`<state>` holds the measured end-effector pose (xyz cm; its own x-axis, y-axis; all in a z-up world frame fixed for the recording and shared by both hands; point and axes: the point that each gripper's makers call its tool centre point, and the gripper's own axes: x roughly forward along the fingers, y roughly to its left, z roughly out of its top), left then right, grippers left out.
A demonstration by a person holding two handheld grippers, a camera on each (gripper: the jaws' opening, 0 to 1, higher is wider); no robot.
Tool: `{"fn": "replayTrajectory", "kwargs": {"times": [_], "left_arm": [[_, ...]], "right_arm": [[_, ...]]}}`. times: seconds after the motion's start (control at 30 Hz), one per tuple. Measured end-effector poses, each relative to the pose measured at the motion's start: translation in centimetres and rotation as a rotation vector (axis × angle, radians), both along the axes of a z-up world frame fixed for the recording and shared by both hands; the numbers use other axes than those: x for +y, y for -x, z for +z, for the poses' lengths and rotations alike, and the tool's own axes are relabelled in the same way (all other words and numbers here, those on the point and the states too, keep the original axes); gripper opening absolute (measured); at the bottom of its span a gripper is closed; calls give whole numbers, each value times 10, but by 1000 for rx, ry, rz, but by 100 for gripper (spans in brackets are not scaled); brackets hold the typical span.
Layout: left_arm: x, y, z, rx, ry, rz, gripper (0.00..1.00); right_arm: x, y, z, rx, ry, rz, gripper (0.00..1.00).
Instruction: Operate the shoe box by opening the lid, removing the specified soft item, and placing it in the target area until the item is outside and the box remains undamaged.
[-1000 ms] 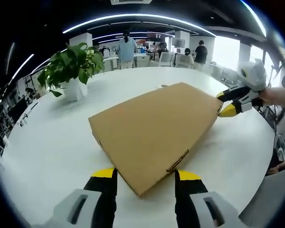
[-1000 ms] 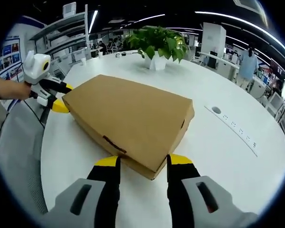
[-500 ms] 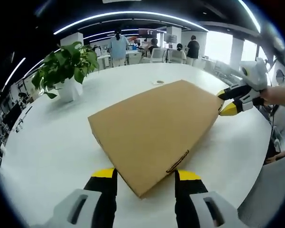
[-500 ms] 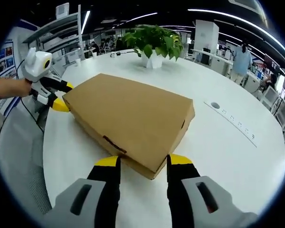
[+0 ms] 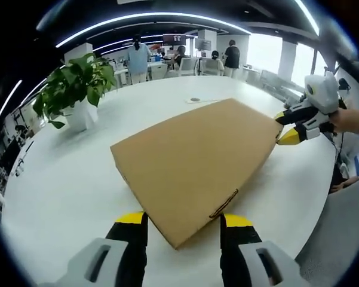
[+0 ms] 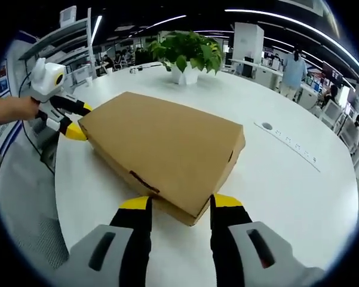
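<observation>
The box (image 5: 197, 161) lies flat on the white table (image 5: 66, 185), lid down and closed, one corner pointing straight at me in each view. My left hand-held gripper (image 5: 182, 222) is spread — its two yellow-tipped jaws straddle the near corner, one on each side. Whether the tips actually touch the cardboard I cannot tell from this angle. My right hand-held gripper (image 6: 174, 206) is spread the same way at the opposite corner, jaws flanking it. From the left gripper view I see the right one at the far corner, tips right at the box edge; from the right gripper view the left one sits at the other far corner likewise. A potted plant (image 5: 74, 89) stands on the table well apart from the box — and a socket strip (image 6: 290, 145) is set in the tabletop beyond it.
</observation>
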<state>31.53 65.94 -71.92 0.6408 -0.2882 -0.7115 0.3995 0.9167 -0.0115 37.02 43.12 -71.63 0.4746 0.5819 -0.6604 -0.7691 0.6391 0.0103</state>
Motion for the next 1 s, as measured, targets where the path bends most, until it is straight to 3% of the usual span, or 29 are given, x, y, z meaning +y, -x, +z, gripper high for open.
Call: {"fn": "replayTrajectory", "kwargs": {"times": [1.0], "left_arm": [[34,11,-1,58,-49,-177,48]], "right_arm": [[28,50,0,-1,0,-153,34]]}}
